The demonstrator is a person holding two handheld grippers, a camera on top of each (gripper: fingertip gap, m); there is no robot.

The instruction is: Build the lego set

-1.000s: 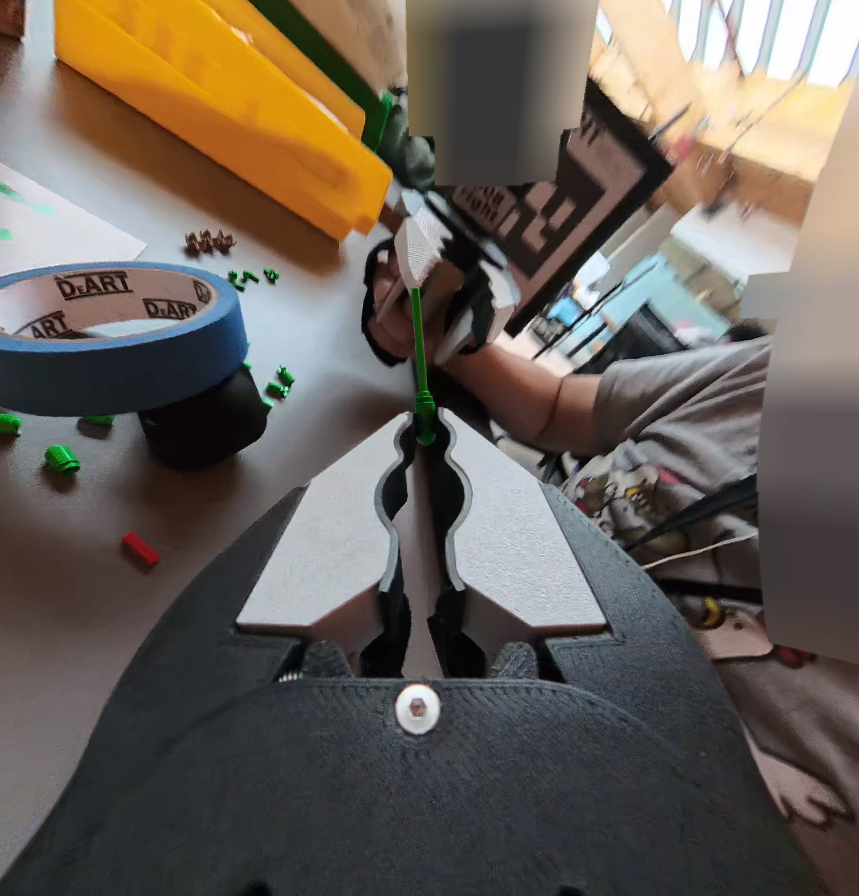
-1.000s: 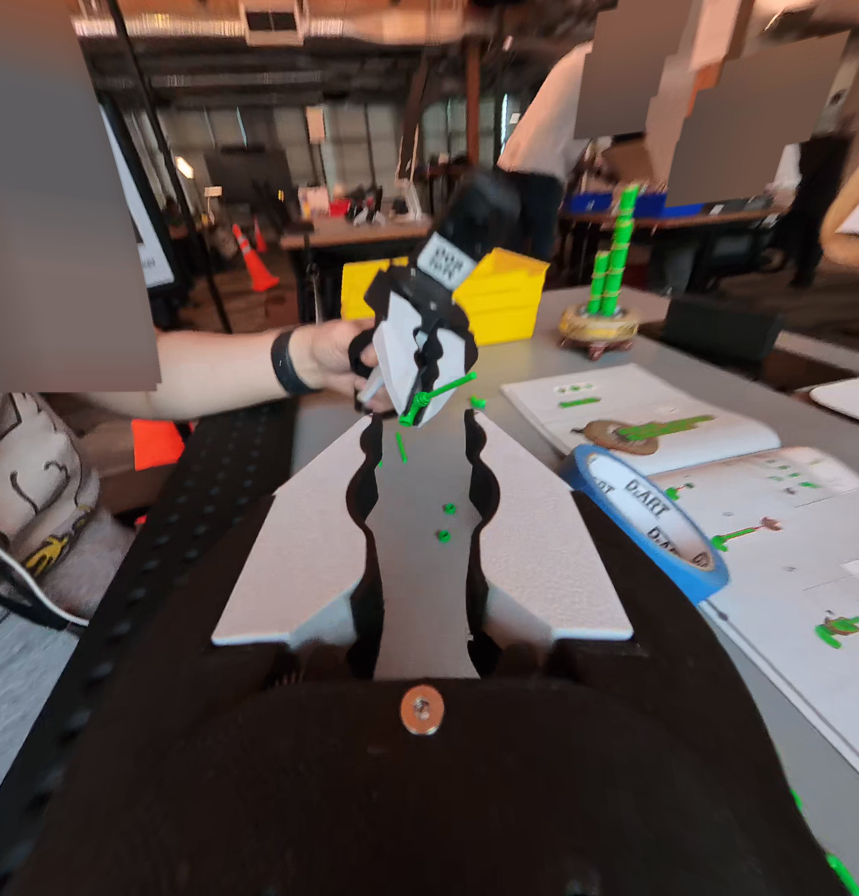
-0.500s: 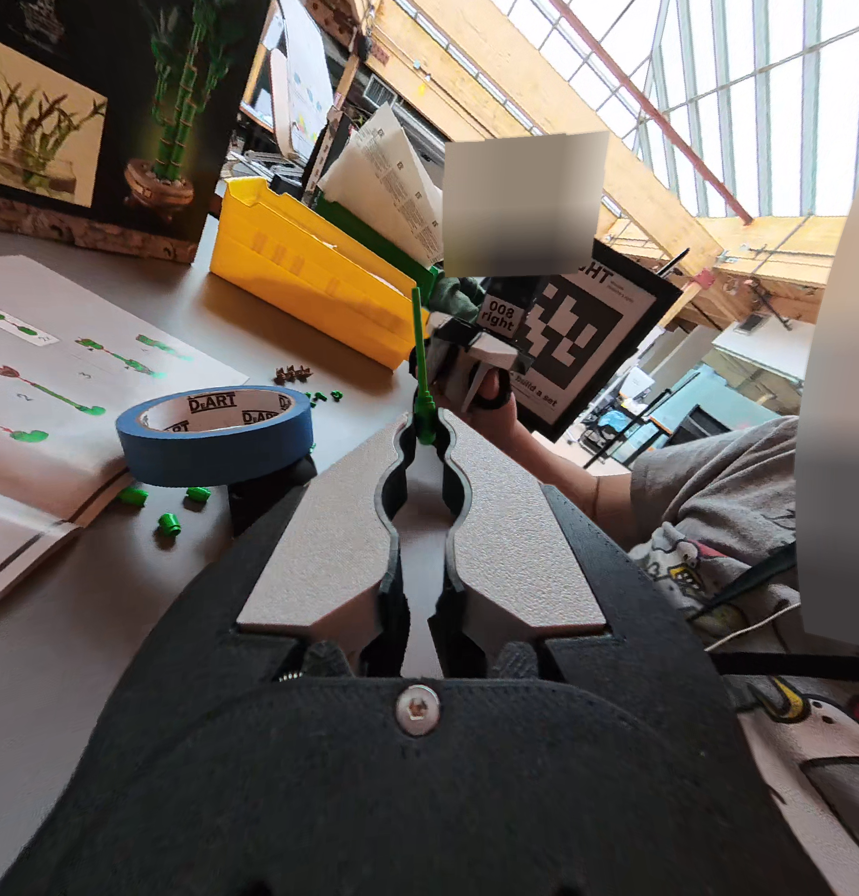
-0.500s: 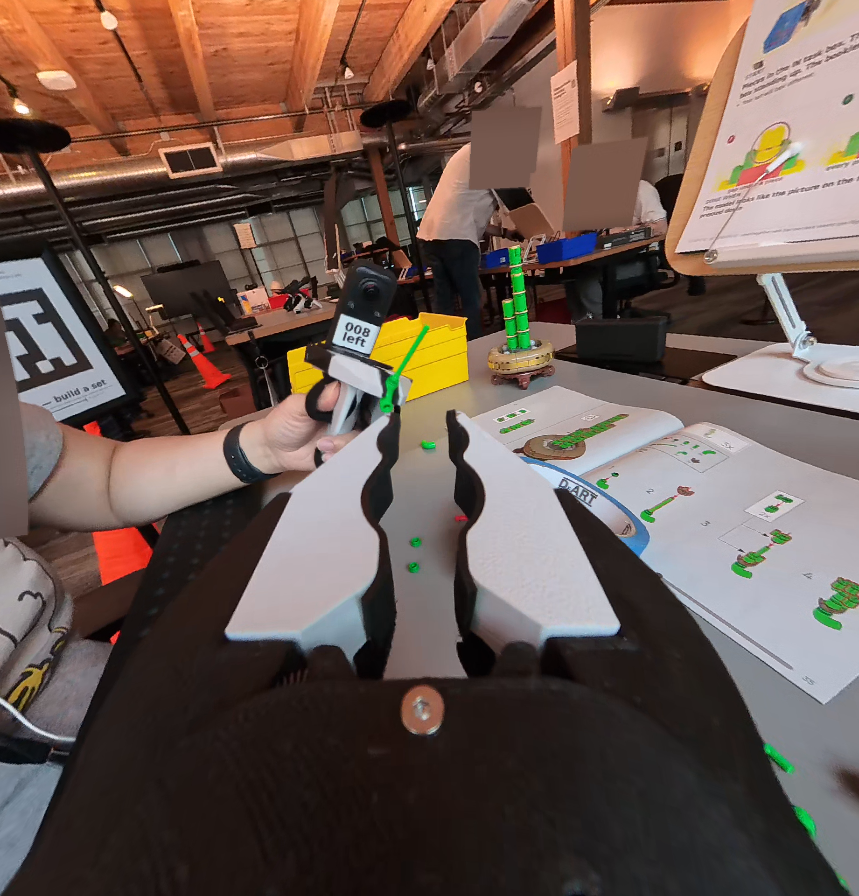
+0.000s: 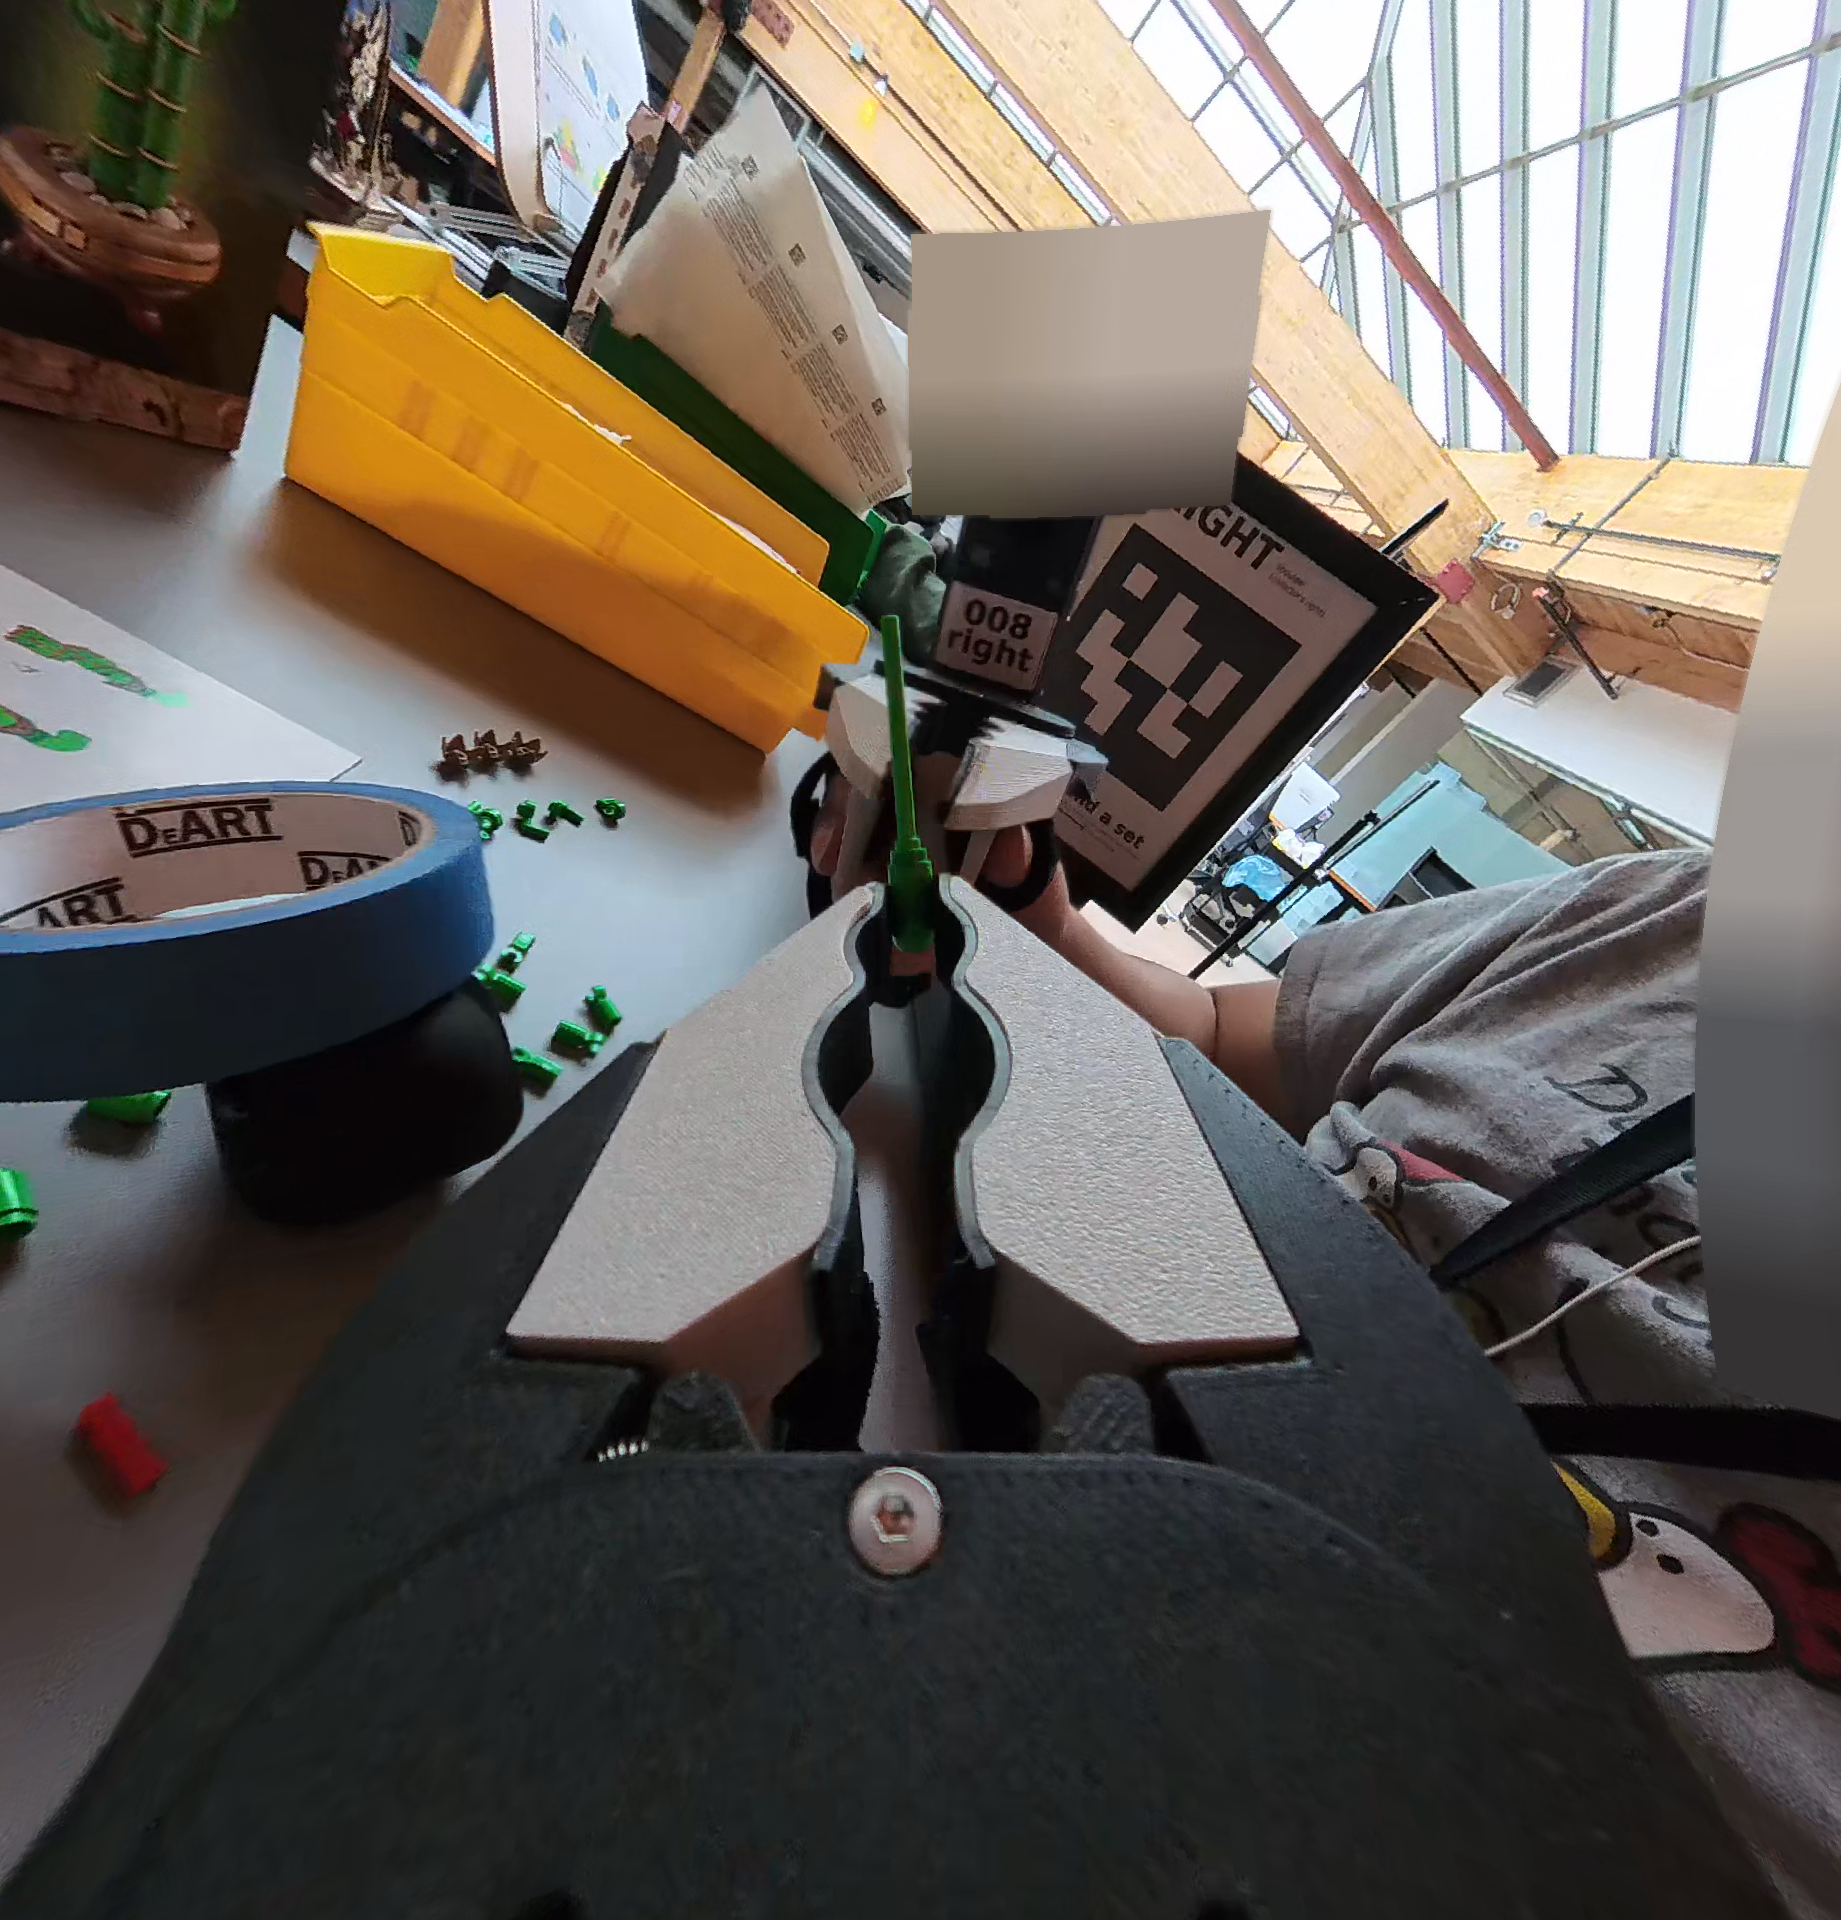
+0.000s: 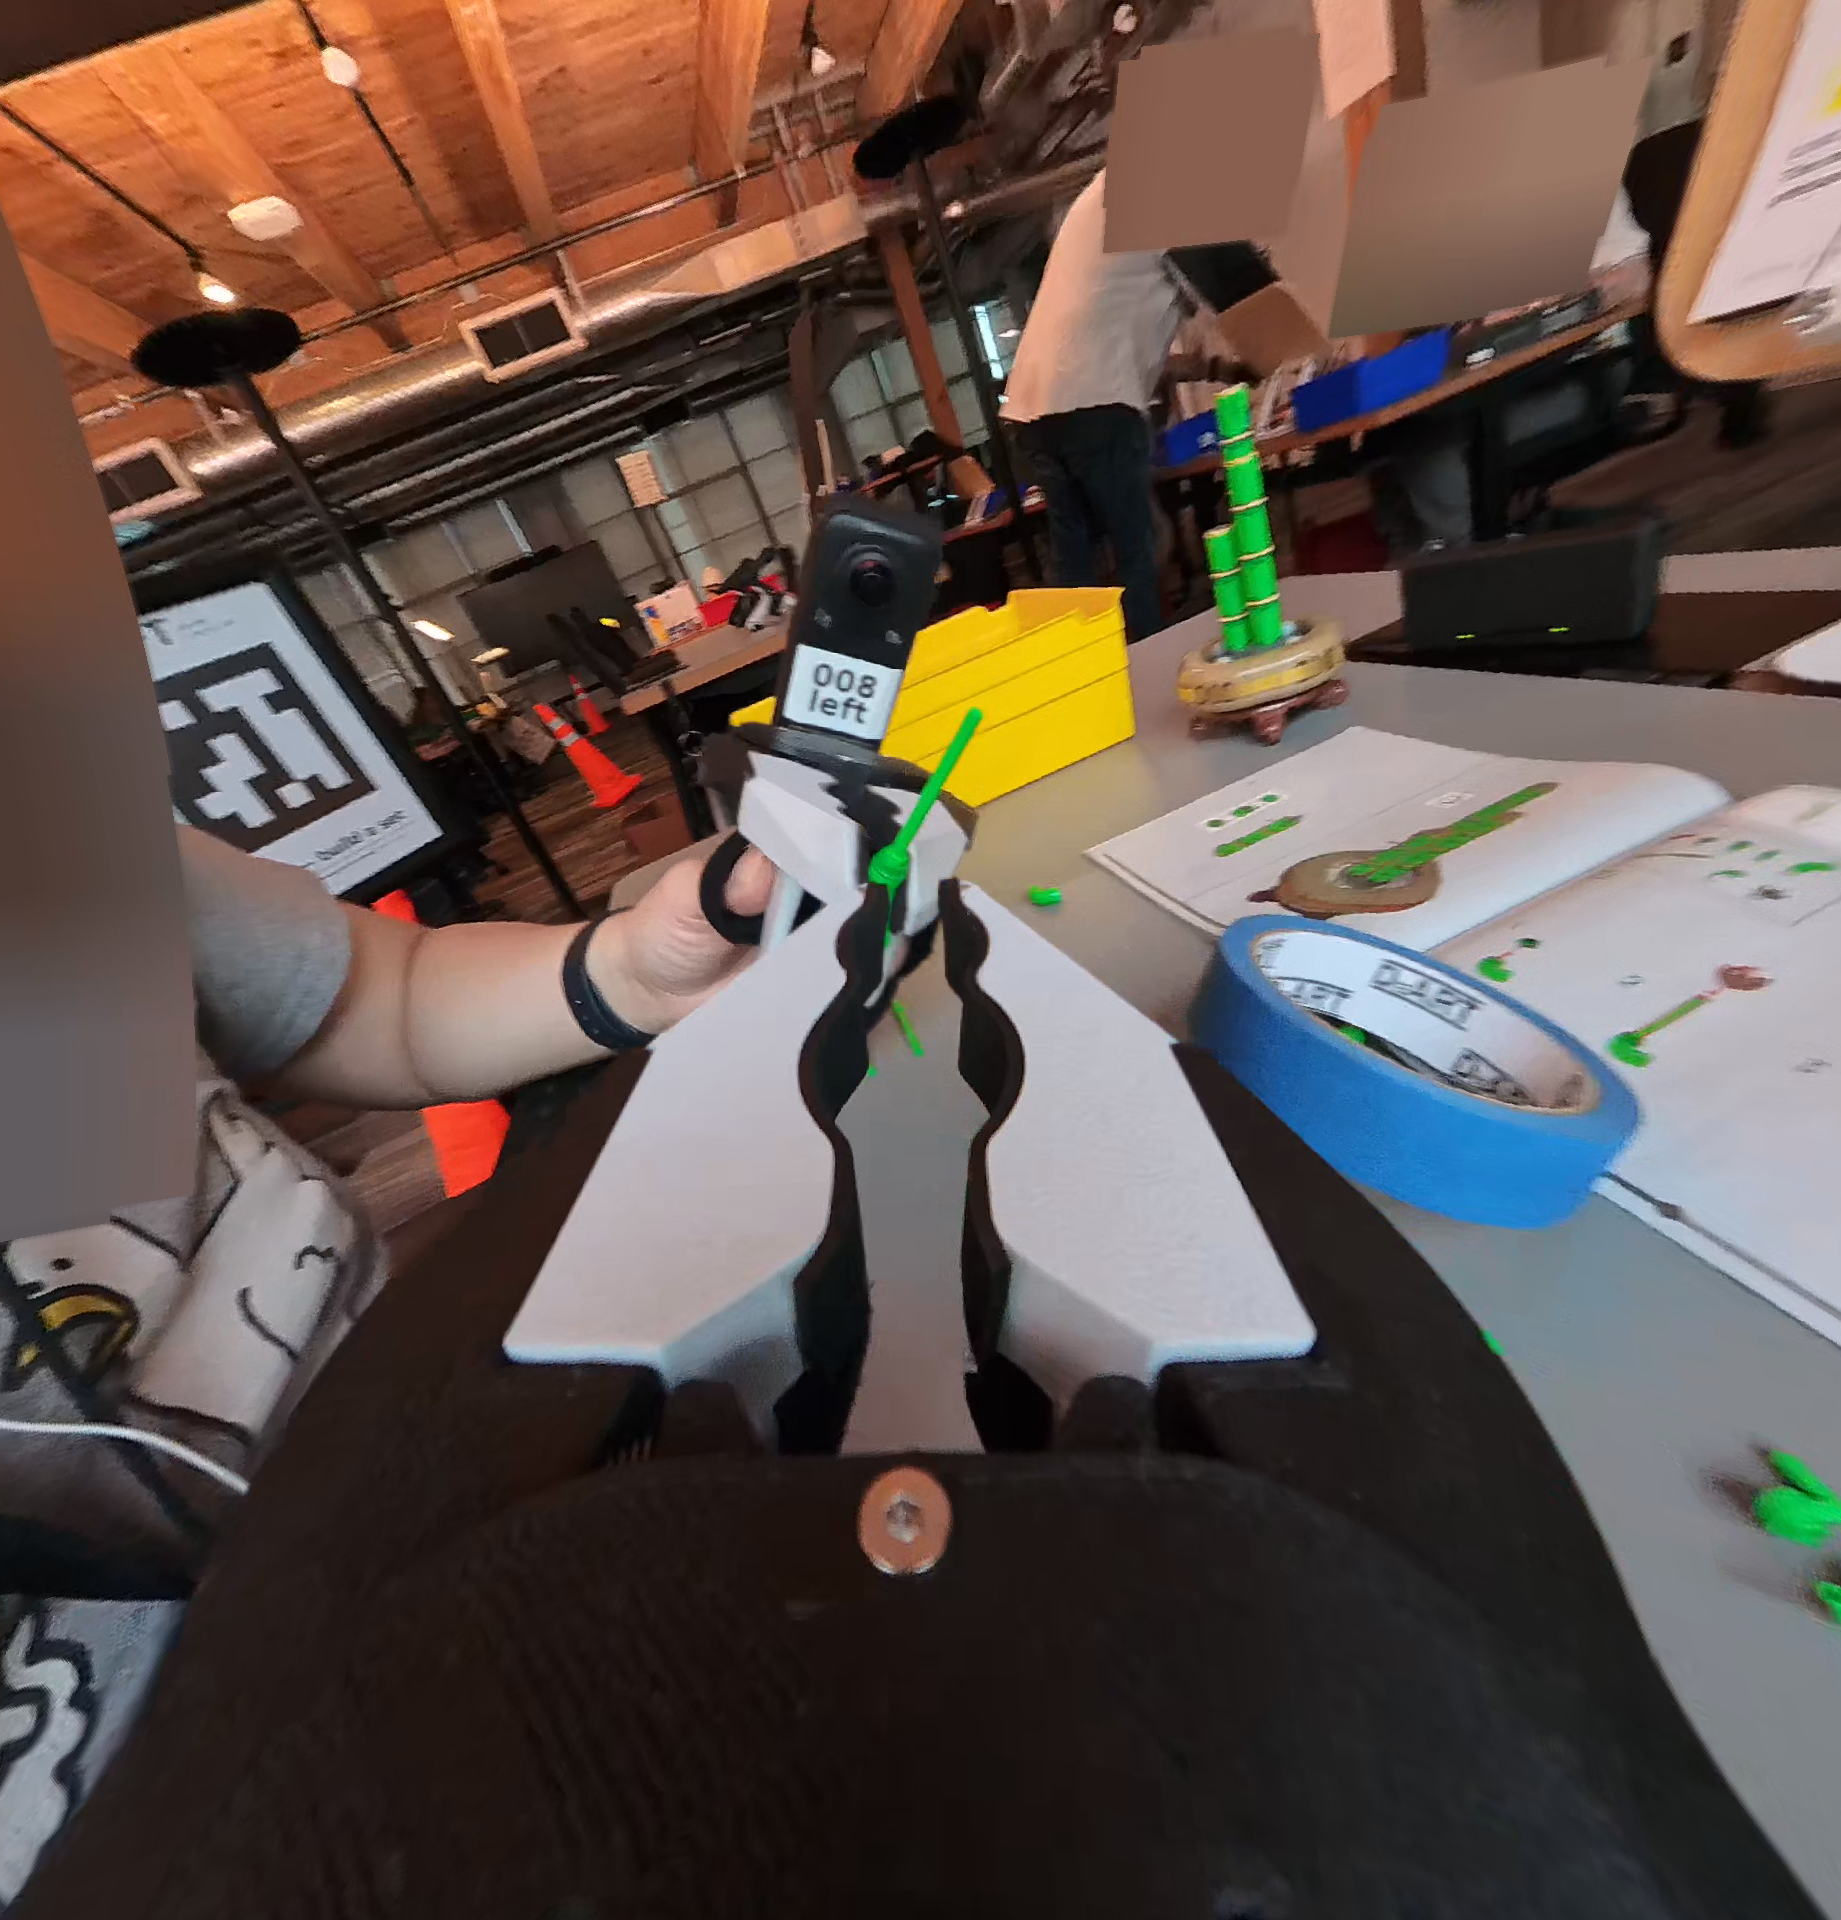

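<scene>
Thin green plastic Lego stem (image 5: 903,790), a slender rod with a small collar at its base: I have it pinched at that collar between the very tips of my left gripper (image 5: 908,914), jaws nearly together, rod pointing up and away, off the tabletop. In the right wrist view the same rod slants up to the right out of the left gripper. My right gripper (image 6: 900,914) faces it closely, jaws parted by a narrow gap, nothing between them that I can see; its tips sit just beside the stem's base.

Step in hand, as I judge it: add a piece to the stem, or pass it across. Loose small green Lego pieces (image 5: 552,1023) lie near the blue roll of masking tape (image 5: 209,935), which rests on a black rounded object (image 5: 360,1117) by the open white instruction booklet (image 6: 1467,831). Yellow plastic bin (image 5: 542,520) toward the far edge; one red brick (image 5: 116,1444) nearer me.

Notes for doing it well: the rod is thin, so keep the left grip low and steady, bring the right jaws in square to the rod, and close only once the rod is centred, lest it flex or twist out.
</scene>
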